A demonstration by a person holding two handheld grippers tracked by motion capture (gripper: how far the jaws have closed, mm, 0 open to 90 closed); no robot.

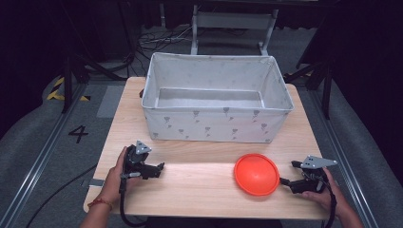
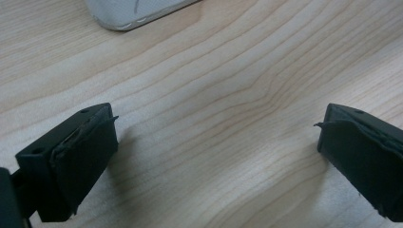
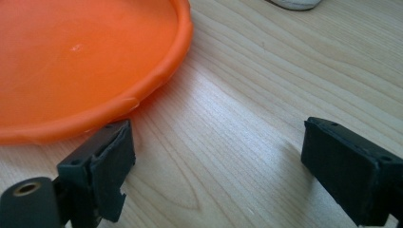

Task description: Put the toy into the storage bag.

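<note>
The orange plate [image 1: 256, 174] is seen lying flat on the wooden table [image 1: 199, 185], in front of the fabric bin [image 1: 216, 97]. The right gripper [image 1: 285, 181] is held just beside its rim, jaws spread and empty. The left gripper [image 1: 160, 167] is held well apart, jaws likewise spread. A shallow approach is judged risky: the rim could be nudged and the plate pushed away rather than caught.

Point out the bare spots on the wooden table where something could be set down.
The widest free patch of the light wooden table lies between the left gripper and the round orange plastic disc, in front of the white fabric storage bin. Narrow bare strips flank the bin. It is tight between the disc and the open right gripper.
</note>
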